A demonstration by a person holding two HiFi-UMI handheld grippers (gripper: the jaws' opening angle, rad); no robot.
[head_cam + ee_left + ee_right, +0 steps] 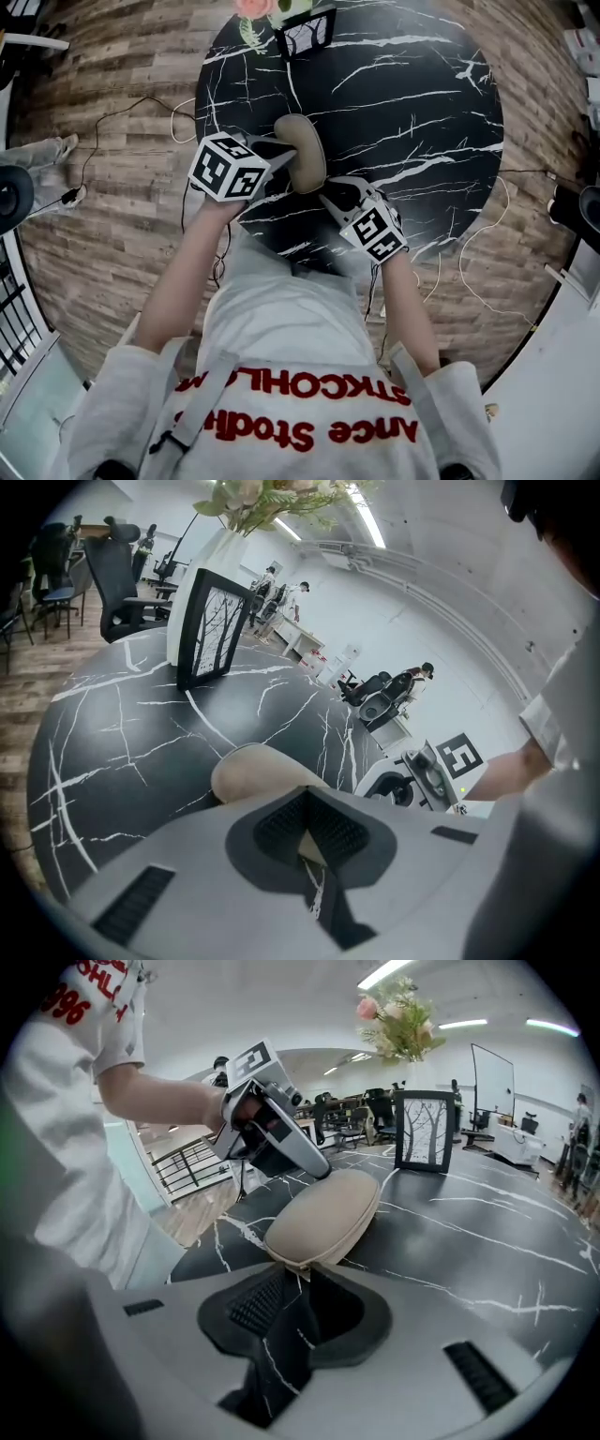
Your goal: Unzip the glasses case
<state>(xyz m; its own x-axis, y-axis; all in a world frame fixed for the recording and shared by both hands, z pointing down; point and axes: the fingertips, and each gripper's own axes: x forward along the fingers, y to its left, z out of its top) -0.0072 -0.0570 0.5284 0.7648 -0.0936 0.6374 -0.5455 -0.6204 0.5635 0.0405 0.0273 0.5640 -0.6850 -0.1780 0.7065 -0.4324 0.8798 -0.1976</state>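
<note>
- Round black table with white marble-style veins, sitting on a wood plank floor.
- A few thin cables snake over the floor beside it.
- At the table's far edge: a framed tree print and a vase of flowers.
- Behind that it's an open office with black chairs, white walls, ceiling strip lights, a whiteboard and a dark railing.

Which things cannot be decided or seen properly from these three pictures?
- Zipper pull, right gripper view: tiny; unclear whether the open right tool has it between the pads.
- Glasses case, left gripper view: mostly hidden behind the left tool.
- How far the case is unzipped, head view: not readable; the tools cover its edge.
- Flowers, head view: cut off by the top edge.
</note>
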